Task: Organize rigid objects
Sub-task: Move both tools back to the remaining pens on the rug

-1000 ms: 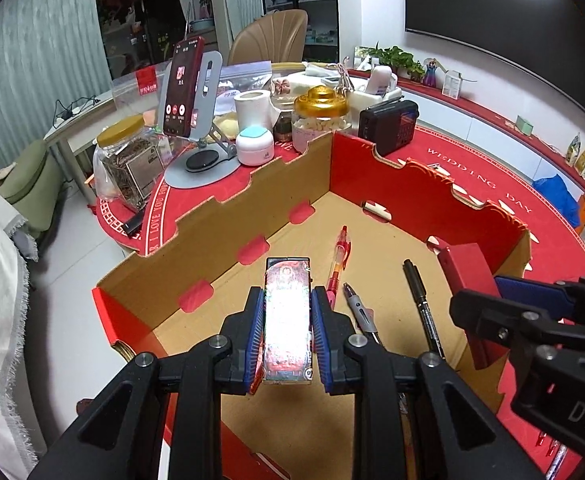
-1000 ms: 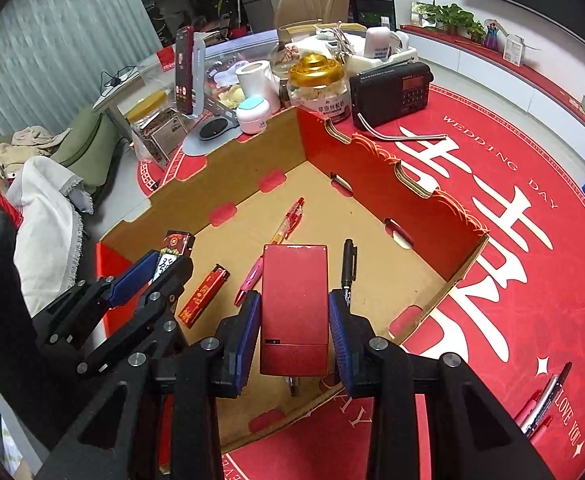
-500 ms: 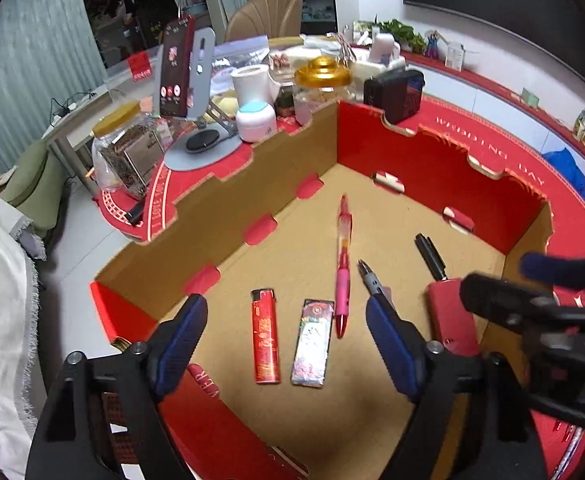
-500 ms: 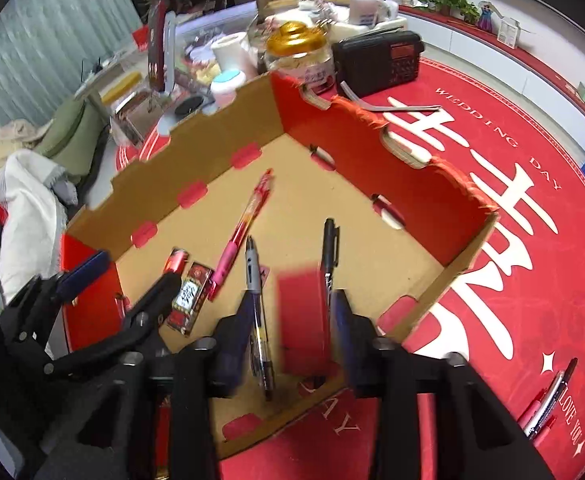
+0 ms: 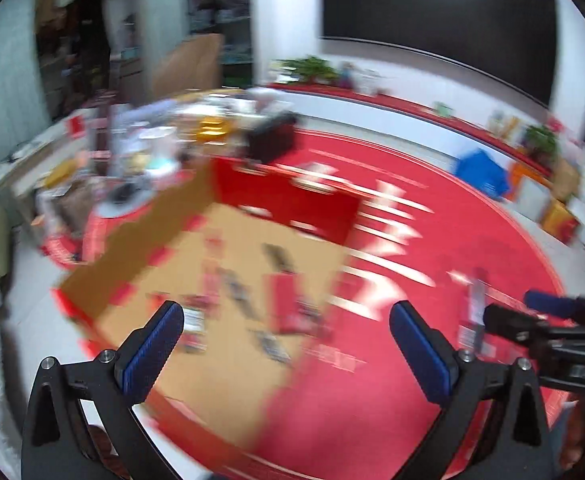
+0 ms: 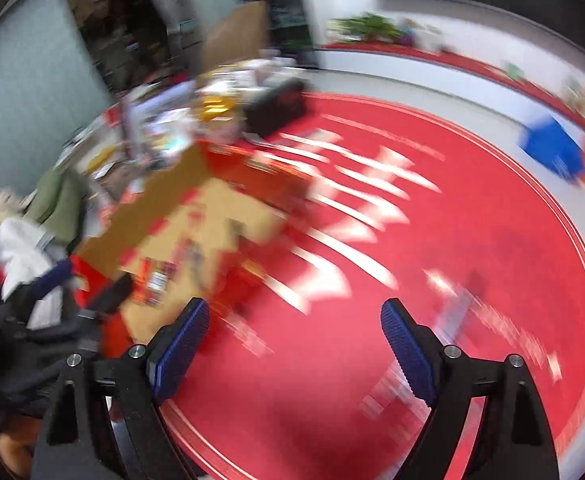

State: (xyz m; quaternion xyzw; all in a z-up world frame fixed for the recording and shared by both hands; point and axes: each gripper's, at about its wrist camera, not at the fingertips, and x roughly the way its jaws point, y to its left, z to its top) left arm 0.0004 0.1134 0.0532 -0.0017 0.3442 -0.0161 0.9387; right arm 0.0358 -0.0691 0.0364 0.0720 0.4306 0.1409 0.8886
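Hovering with left gripper (image 5: 286,330) and right gripper (image 6: 294,326) both spread wide and empty; blurred slim pen-like pieces (image 6: 458,312) lying on red round tablecloth (image 6: 472,216), right of shallow cardboard tray (image 5: 228,240), probably light, stiff, slippery: pinch mid-barrel.

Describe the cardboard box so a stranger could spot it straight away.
Start from the round red tablecloth with white lettering. On its left part, in front of blurred clutter, sits the cardboard box, open-topped with small items lying on its floor. It is the only thing that is plain brown inside and red on its far wall.
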